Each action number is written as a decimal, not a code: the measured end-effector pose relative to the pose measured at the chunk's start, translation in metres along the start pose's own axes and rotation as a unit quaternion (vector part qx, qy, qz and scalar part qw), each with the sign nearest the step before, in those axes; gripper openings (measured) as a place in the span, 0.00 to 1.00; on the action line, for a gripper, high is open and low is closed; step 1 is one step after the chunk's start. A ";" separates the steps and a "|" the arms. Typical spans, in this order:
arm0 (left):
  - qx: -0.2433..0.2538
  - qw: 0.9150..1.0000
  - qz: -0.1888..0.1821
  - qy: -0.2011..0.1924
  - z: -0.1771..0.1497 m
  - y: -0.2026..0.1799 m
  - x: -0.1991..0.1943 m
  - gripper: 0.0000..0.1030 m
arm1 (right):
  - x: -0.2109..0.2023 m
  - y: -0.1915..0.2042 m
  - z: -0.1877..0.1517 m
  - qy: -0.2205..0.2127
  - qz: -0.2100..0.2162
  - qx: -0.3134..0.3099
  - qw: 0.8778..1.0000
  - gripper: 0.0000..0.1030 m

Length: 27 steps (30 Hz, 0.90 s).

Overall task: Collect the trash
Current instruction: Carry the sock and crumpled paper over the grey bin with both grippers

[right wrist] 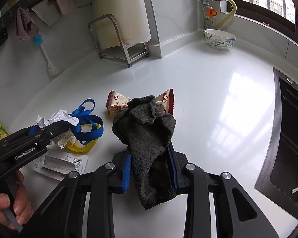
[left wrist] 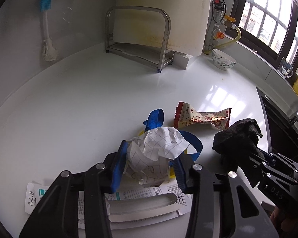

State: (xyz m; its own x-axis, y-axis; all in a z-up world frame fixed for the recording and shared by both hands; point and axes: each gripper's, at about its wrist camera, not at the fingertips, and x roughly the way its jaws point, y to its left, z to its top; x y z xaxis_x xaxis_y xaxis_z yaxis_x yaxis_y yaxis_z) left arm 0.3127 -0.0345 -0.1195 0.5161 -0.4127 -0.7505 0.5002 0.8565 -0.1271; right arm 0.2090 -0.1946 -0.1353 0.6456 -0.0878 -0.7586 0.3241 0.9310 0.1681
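Trash (left wrist: 201,118) on glossy white countertop (left wrist: 89,103)

One crumpled paper (left wrist: 157,148), one black cloth (right wrist: 147,138), one snack wrapper (left wrist: 202,117), one bowl (left wrist: 223,59).

Glossy white countertop (right wrist: 198,91), fuzzy sock (right wrist: 149,138)

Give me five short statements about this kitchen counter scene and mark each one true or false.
1. The left gripper holds crumpled grid paper. True.
2. The right gripper is empty. False: its jaws clamp a dark grey cloth.
3. A red and white snack wrapper lies on the counter. True.
4. The patterned bowl sits inside the metal rack. False: it stands on the counter by the window.
5. The blue strap lies over a yellow band. True.
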 end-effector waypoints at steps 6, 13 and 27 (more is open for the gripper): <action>-0.008 1.000 -0.002 -0.014 0.002 0.003 -0.022 0.41 | -0.013 0.002 -0.008 -0.001 0.001 0.003 1.000 0.29; -0.002 1.000 0.012 -0.026 -0.003 0.002 -0.054 0.41 | -0.041 0.002 -0.018 -0.012 0.002 0.005 1.000 0.29; -0.009 1.000 0.029 -0.009 -0.070 -0.041 -0.116 0.41 | -0.106 -0.006 -0.070 0.000 0.035 -0.025 0.999 0.28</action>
State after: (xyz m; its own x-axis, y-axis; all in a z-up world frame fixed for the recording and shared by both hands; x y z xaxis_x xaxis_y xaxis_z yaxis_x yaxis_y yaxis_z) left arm 0.1832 -0.0001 -0.0724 0.5564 -0.3680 -0.7450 0.4571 0.8843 -0.0954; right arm 0.0900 -0.1655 -0.0999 0.6653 -0.0211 -0.7462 0.2427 0.9514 0.1895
